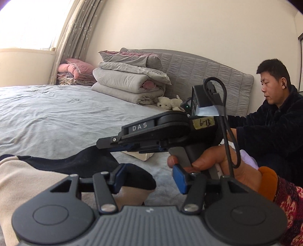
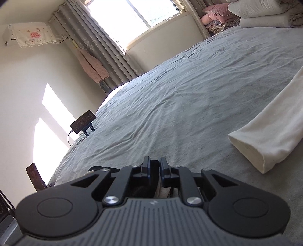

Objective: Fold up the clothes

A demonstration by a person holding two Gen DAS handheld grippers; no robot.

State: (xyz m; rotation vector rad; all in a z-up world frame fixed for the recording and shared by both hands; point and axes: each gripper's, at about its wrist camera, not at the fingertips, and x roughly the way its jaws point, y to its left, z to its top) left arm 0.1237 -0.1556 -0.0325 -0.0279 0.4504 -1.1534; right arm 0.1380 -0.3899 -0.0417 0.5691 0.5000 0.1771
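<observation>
Left hand-held gripper (image 1: 149, 179): jaws about half apart, left blue pad touching the dark edge of the garment (image 1: 34, 181), nothing pressed between. Right hand-held gripper (image 2: 155, 168): jaws nearly together, clamped on dark and cream cloth of the same garment. Cream sleeve (image 2: 272, 132) flat on the bed (image 2: 180, 94), to the right. Grey wrinkled sheet; folded quilts (image 1: 130, 79) stacked by the headboard, a plush toy (image 1: 170, 103) beside. Curtains (image 2: 106, 43) and bright window (image 2: 132, 17) behind. No containers visible

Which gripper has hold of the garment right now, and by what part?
The right gripper pinches the garment's dark edge. The left gripper stands open around that dark fabric, not gripping.
</observation>
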